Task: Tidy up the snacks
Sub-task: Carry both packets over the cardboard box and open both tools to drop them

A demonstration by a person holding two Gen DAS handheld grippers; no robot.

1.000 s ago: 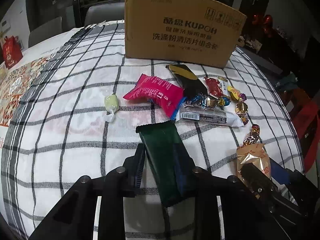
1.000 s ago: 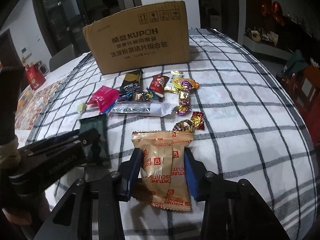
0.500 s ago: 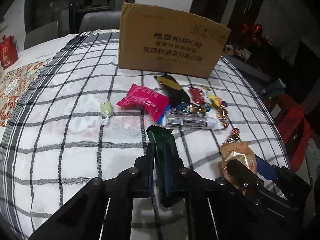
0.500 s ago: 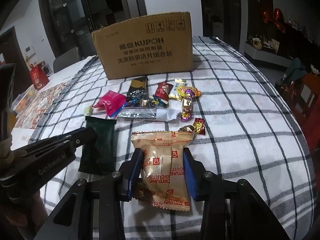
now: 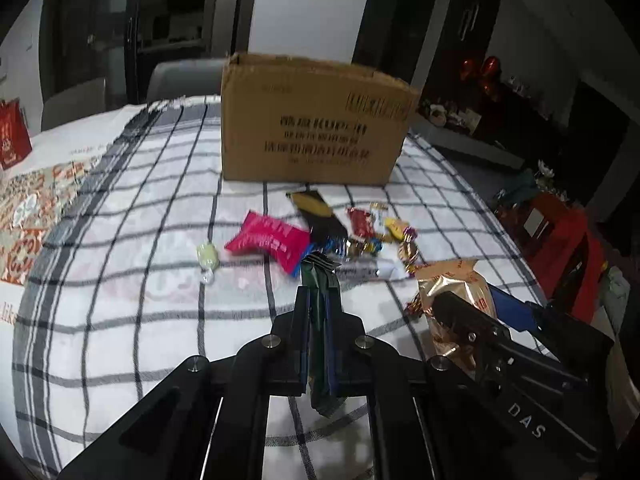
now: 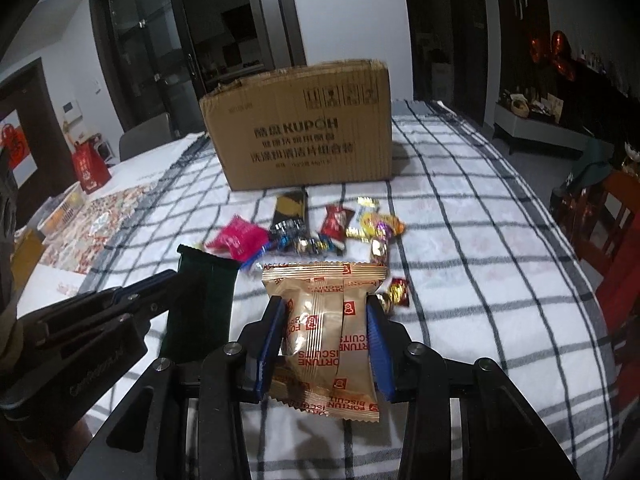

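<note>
On the checked tablecloth point(image 5: 120, 320) a cardboard box point(image 5: 312, 132) stands at the far side, with loose snacks scattered just in front of it. Nearer, the right gripper point(image 6: 326, 332) is clenched on a gold fortune-biscuit packet point(image 6: 324, 320), its blue pads pressing both sides while the packet hangs above the cloth. Beside it, the left gripper point(image 5: 319, 312) is clamped tight on a dark green packet point(image 5: 318, 280), squeezed narrow between the jaws and lifted off the table. Among the scattered snacks lie a pink packet point(image 5: 268, 240), a black-and-gold bar point(image 5: 316, 212) touching it, a small red packet point(image 5: 360, 222) and a pale green candy point(image 5: 207, 256) set apart to the left.
</note>
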